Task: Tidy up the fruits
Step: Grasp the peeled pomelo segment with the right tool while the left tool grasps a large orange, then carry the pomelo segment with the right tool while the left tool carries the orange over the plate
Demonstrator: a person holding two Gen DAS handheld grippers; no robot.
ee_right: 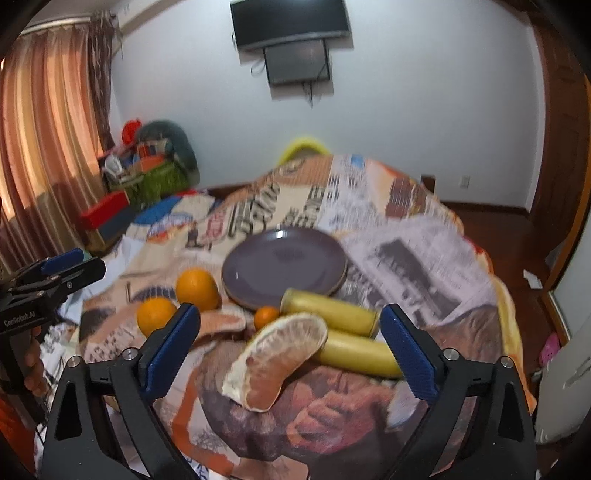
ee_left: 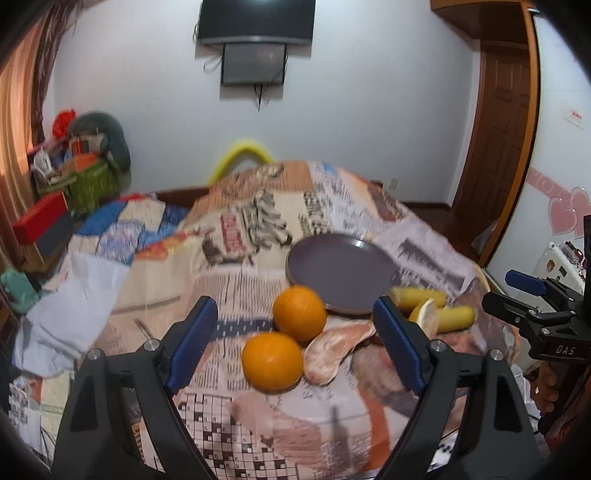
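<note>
Left wrist view looks along the left gripper, its blue-padded jaws spread wide with nothing between them, held above a table draped in newspaper-print cloth. Just past the pads lie two round oranges, touching each other, with a peeled pinkish pomelo segment against their right side. Beyond them sits a round dark purple plate, bare, its near rim just beside the farther orange.

Right wrist view shows the right gripper, jaws likewise wide apart and holding nothing. Nearest lies a large peeled pomelo wedge, leaning on two yellow banana pieces stacked side by side. A small tangerine rests between the wedge and the plate. Farther back, a black wall-mounted television hangs above the table.
</note>
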